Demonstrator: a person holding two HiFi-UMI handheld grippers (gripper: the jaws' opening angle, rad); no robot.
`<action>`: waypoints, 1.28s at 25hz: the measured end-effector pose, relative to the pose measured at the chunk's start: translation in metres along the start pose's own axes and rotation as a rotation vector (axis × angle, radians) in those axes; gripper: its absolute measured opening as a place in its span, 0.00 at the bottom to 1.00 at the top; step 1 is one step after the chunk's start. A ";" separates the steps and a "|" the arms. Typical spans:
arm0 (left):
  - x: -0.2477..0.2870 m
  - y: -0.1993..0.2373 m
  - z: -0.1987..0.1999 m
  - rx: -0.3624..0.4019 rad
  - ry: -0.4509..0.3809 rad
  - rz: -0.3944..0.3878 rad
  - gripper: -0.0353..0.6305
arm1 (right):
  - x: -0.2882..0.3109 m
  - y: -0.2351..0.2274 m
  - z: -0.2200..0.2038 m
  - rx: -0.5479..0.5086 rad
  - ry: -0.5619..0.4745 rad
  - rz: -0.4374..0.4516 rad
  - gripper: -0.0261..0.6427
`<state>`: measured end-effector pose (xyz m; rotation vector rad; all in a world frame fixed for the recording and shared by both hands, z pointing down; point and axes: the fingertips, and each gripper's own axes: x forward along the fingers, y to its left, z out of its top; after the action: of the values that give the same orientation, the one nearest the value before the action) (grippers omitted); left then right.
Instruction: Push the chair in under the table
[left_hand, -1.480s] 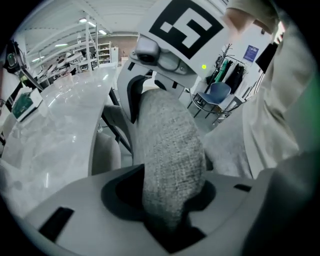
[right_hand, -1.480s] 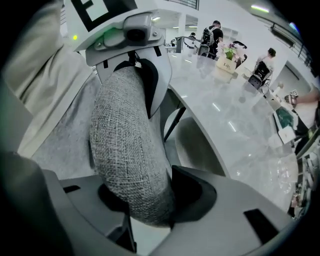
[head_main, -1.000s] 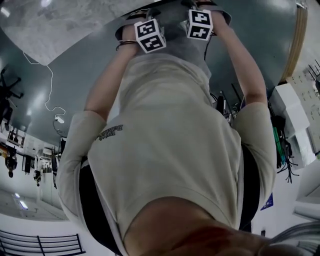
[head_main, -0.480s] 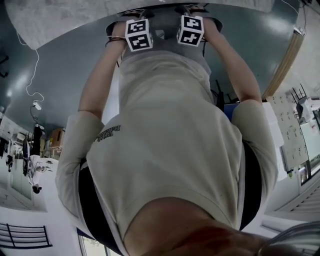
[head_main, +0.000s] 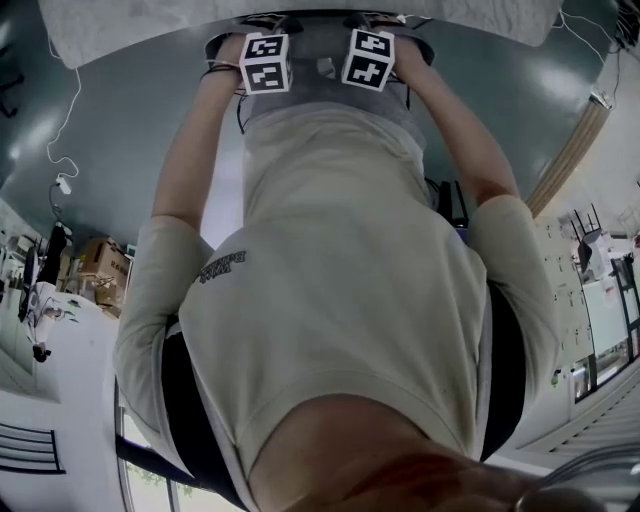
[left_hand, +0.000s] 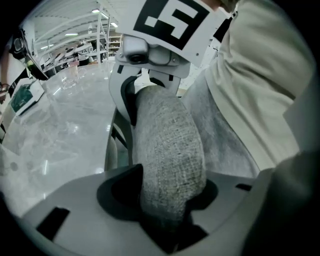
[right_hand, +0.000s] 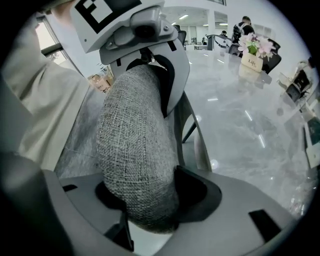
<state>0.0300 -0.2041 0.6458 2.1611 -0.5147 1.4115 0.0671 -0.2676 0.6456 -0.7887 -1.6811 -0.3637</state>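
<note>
Grey woven-fabric chair back (left_hand: 170, 145), rounded top edge, sits btwn jaws of left gripper (left_hand: 167, 197) & right gripper (right_hand: 145, 202); both point steeply down, jaws opening. Marble table (right_hand: 250, 130) just beyond.
</note>
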 end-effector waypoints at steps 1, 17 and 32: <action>0.000 0.000 0.001 0.002 0.012 -0.002 0.33 | -0.001 0.000 -0.001 -0.003 0.001 0.002 0.40; -0.109 -0.016 0.027 -0.090 -0.205 0.042 0.33 | -0.107 0.002 0.035 0.051 -0.138 0.012 0.37; -0.306 0.044 0.098 -0.111 -0.719 0.463 0.18 | -0.262 -0.078 0.098 0.320 -0.465 -0.417 0.16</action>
<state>-0.0430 -0.2856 0.3404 2.5186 -1.3860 0.7168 -0.0343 -0.3435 0.3841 -0.2885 -2.2789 -0.1915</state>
